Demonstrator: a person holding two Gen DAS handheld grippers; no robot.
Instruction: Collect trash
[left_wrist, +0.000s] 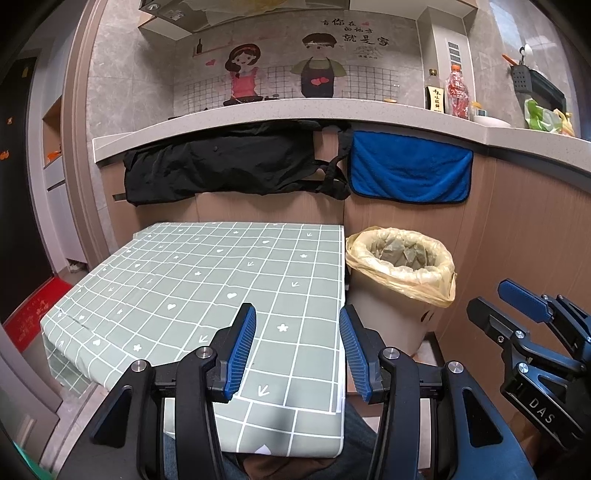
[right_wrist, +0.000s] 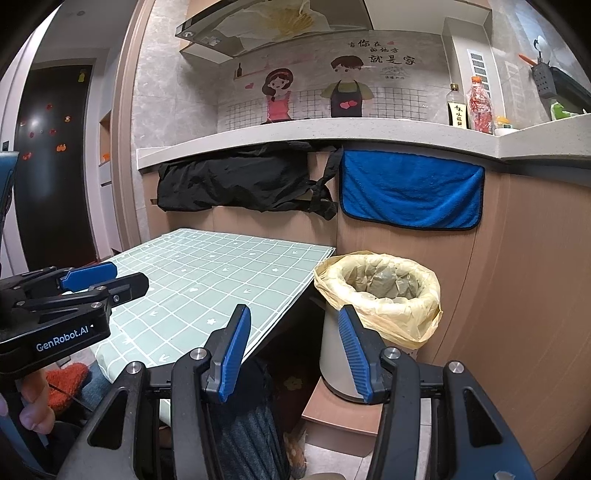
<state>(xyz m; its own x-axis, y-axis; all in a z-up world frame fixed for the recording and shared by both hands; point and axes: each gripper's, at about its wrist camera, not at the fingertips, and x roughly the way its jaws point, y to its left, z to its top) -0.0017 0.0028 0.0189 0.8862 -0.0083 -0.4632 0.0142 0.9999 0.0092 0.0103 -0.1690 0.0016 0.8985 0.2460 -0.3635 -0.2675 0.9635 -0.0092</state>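
A small table with a green checked cloth (left_wrist: 207, 288) stands against the cabinet; it also shows in the right wrist view (right_wrist: 207, 280). No trash shows on it. A grey bin lined with a yellow bag (left_wrist: 400, 266) stands right of the table, also seen in the right wrist view (right_wrist: 380, 291). My left gripper (left_wrist: 297, 350) is open and empty above the table's near right corner. My right gripper (right_wrist: 293, 350) is open and empty, hanging between the table edge and the bin. Each gripper shows in the other's view, the right (left_wrist: 517, 306) and the left (right_wrist: 99, 280).
A kitchen counter (left_wrist: 295, 110) runs behind, with bottles (left_wrist: 458, 92) at the right. A black cloth (left_wrist: 229, 166) and a blue towel (left_wrist: 410, 170) hang from its edge. The bin stands on a low brown box (right_wrist: 332, 417). A red mat (left_wrist: 33, 314) lies at the left.
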